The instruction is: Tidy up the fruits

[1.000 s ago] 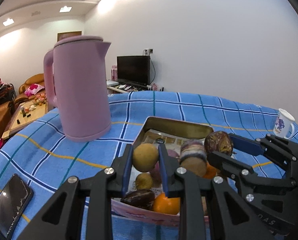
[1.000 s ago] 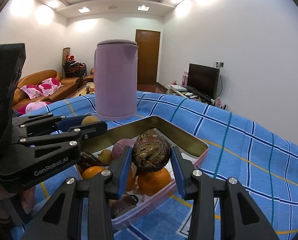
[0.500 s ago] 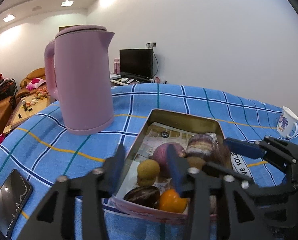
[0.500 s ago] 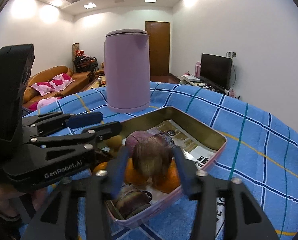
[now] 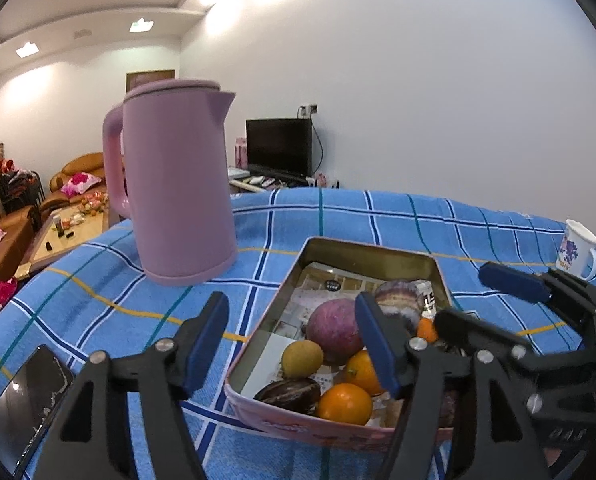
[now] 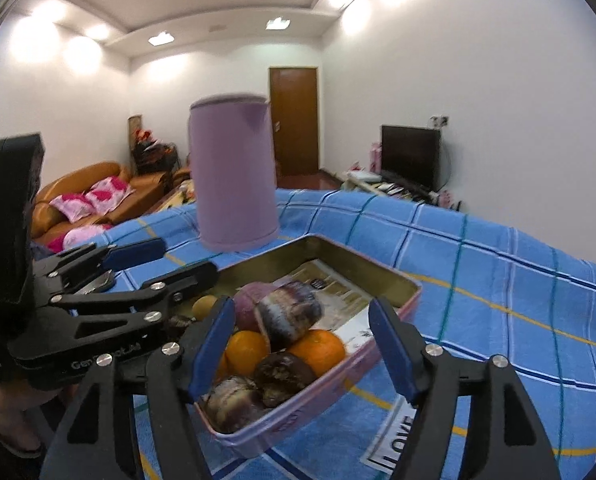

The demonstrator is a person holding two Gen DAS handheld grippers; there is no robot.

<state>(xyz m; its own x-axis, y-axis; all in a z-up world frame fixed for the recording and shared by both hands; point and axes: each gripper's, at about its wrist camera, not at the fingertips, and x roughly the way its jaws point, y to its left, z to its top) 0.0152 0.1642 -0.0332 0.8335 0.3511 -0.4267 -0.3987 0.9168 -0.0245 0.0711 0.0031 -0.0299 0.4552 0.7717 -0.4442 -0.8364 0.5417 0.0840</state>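
"LOVE" printed on a white patch of the tablecloth (image 6: 538,280); "Gen" legible on the left gripper (image 6: 169,260) body; other print unreadable.

Blue checked cloth (image 5: 338,216) covers the bench, crossed by white, navy, teal and yellow lines. The kettle (image 5: 177,184) stands plain pink-lilac. The tin (image 5: 374,250) shows a gold inside and a pink outer wall, with printed paper lining its floor. In it: bright oranges (image 5: 344,404), a tan-yellow round fruit (image 5: 302,358), a dusky purple-red one (image 5: 334,330), dark maroon ones (image 5: 287,396). The mug (image 5: 576,250) is white with purple flowers. Both tongs (image 6: 298,344) are black with blue pads (image 6: 392,350). The phone (image 5: 25,408) is glossy black.
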